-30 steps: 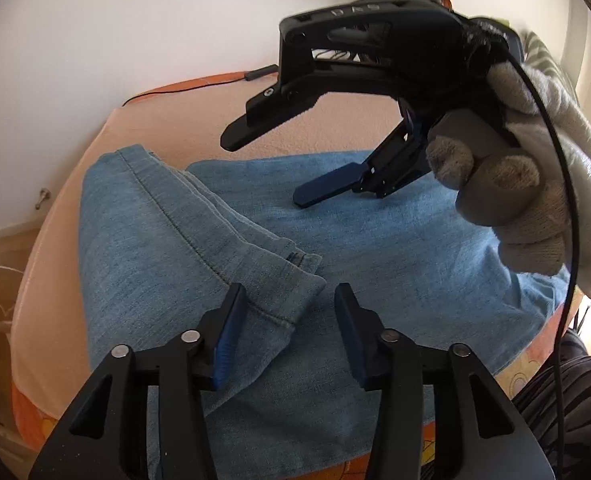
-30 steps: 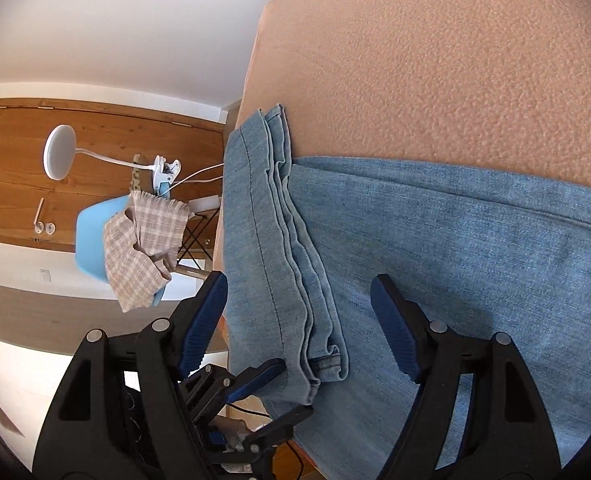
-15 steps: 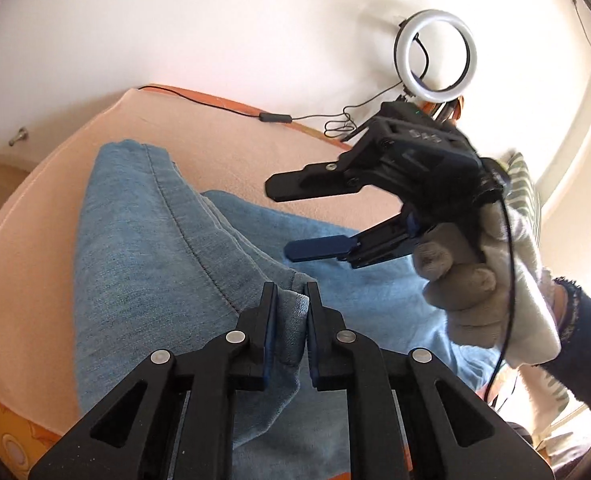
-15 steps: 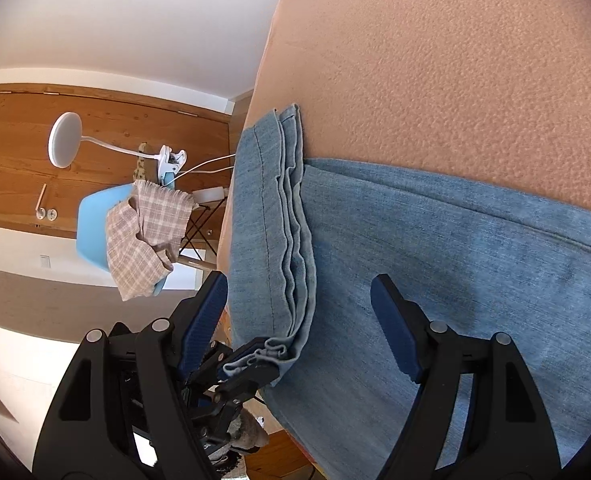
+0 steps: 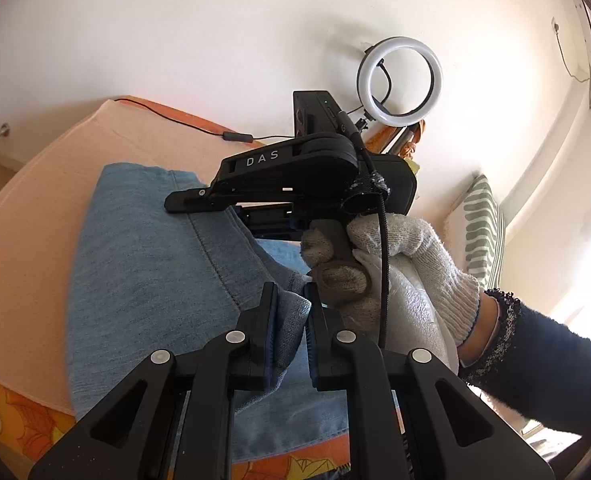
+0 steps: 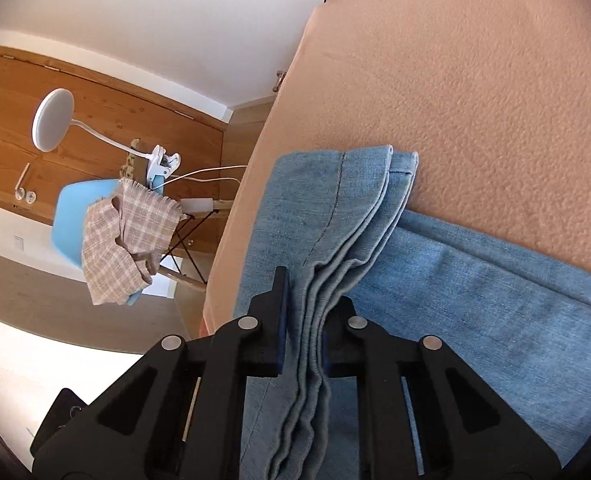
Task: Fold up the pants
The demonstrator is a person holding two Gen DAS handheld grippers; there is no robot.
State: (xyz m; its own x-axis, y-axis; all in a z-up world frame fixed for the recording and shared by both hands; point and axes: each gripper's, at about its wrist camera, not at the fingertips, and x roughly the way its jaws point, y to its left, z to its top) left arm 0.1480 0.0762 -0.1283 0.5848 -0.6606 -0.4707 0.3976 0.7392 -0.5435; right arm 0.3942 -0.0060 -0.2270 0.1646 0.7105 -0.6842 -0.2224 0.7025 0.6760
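Light blue denim pants (image 5: 147,280) lie folded on a peach blanket. My left gripper (image 5: 289,304) is shut on a corner of the pants' leg hems and holds it raised. In the left wrist view my right gripper (image 5: 231,208) sits just beyond it, held by a white-gloved hand (image 5: 407,256), its fingers against the denim. In the right wrist view my right gripper (image 6: 305,304) is shut on the stacked hem layers of the pants (image 6: 335,216), which hang lifted from the lower layer (image 6: 495,280).
The peach blanket (image 6: 495,100) covers a bed with an orange patterned sheet (image 5: 11,416) at its edge. A black cable (image 5: 183,124) lies on the far side. A ring light (image 5: 399,76) stands behind. A blue chair (image 6: 75,208) with a checked cloth and a clamp lamp (image 6: 53,120) stand beside the bed.
My left gripper closed on the hem corner and lifted it. My right gripper moved in and closed on the stacked hem layers beside it.
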